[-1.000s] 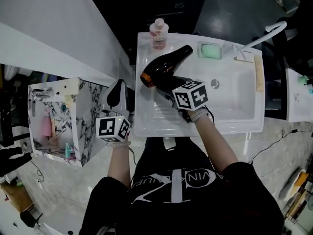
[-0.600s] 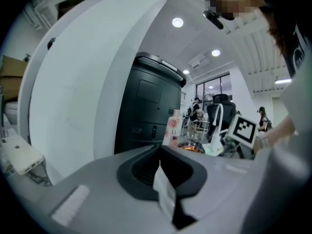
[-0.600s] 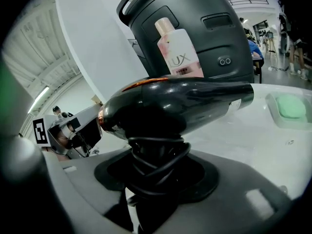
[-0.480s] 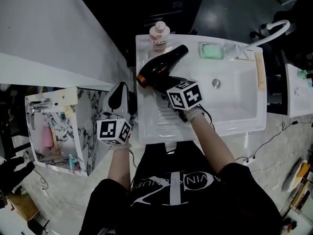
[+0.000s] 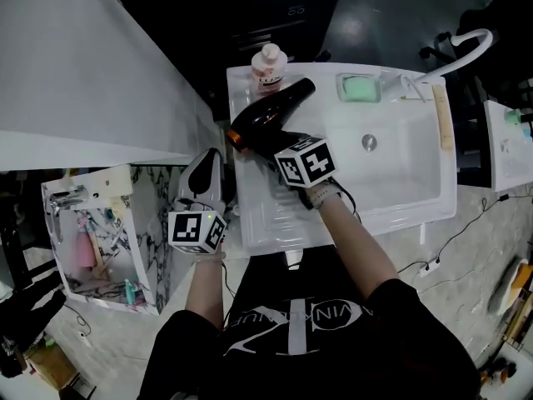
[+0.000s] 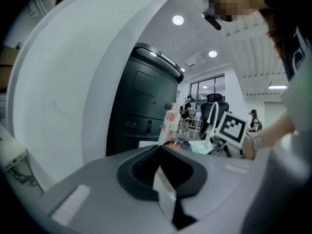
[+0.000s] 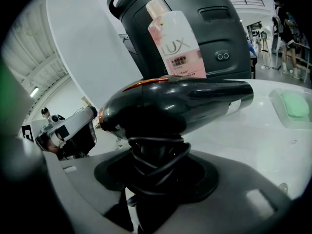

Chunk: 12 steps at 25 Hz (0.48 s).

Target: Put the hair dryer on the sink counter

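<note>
Hair dryer: black with an orange rear rim, over the flat left part of the sink counter. The nozzle points toward the back right. Contact with the surface cannot be confirmed; in the right gripper view the body appears slightly raised.
Left gripper: just off the counter's left edge, well apart from the dryer. Its jaws are closed together with nothing between them, and it takes no part in the carry.
Pink bottle: upright at the back left corner of the counter, just behind the dryer's body.
Right gripper: clenched on the dryer's handle, which has the cord wound around it. The grip looks firm and central.
Green soap: in its dish at the back, just right of the nozzle.
Basin: to the right of the dryer, which is not over it.
Step in hand: placement. The dryer is positioned over the counter and not yet released.
Next move, as judged: lower until the body rests on the ribbed flat, clear of the bottle and the basin edge. Then open the right jaws and draw back along the handle — without snagging the wound cord.
</note>
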Available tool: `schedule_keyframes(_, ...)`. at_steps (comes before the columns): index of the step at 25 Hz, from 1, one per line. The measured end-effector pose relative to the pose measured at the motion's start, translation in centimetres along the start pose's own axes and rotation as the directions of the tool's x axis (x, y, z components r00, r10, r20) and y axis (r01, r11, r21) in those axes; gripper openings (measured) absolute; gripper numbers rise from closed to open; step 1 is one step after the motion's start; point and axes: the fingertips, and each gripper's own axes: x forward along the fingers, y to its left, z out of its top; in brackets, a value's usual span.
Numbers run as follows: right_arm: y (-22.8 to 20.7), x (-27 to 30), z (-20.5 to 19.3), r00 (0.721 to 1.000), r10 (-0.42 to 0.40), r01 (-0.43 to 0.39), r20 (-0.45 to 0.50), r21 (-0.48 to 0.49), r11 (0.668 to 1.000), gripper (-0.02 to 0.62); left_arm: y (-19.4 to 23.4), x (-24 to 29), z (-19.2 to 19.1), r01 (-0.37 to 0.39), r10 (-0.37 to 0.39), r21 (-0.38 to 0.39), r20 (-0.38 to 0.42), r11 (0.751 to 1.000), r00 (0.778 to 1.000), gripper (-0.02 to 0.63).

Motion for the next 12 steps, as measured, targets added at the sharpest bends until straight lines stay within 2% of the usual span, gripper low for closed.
schedule_keyframes(7, 0.1, 0.8, -0.1, 0.999, -0.042, 0.042, -0.021, 0.007, 0.999, 0.261, 0.3, -0.1, -0.4, 0.013, -0.013, -0.006, -0.012, 1.0, 1.0, 0.0)
schedule_keyframes(12, -0.1, 1.3, 0.4, 0.997, -0.082, 0.082, -0.018, 0.05, 0.995, 0.261, 0.5, -0.4, -0.7, 0.01, -0.01, -0.011, -0.013, 1.0, 1.0, 0.0)
